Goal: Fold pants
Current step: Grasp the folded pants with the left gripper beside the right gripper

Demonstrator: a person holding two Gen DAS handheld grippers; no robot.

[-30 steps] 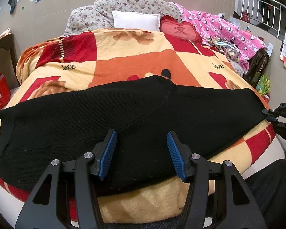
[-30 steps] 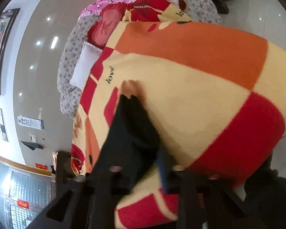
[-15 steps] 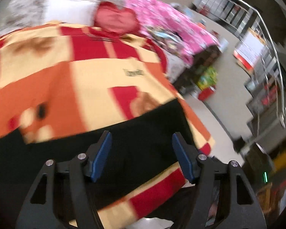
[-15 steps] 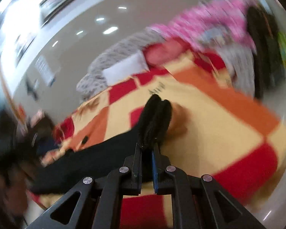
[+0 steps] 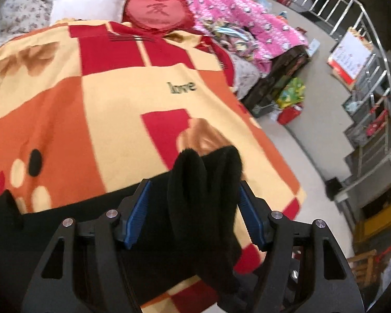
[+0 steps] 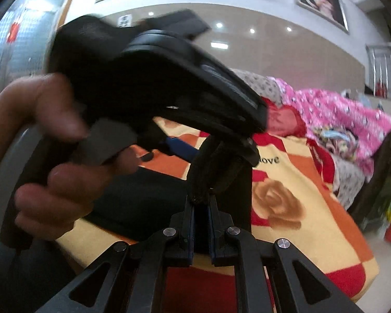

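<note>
The black pants lie across the near edge of a bed with an orange, red and yellow blanket. My left gripper is open, its blue pads either side of a raised, bunched end of the pants that stands between the jaws. My right gripper is shut on that same black fabric and holds it up. The left gripper body and the person's hand fill the left of the right wrist view.
A white pillow, a red heart cushion and a pink quilt lie at the bed's head. Bags and clutter stand on the floor right of the bed. A metal railing runs at far right.
My right gripper has lifted the pants' end and carried it leftward to the left gripper. My left gripper swung right along the pants, and the raised end now stands between its open jaws.
</note>
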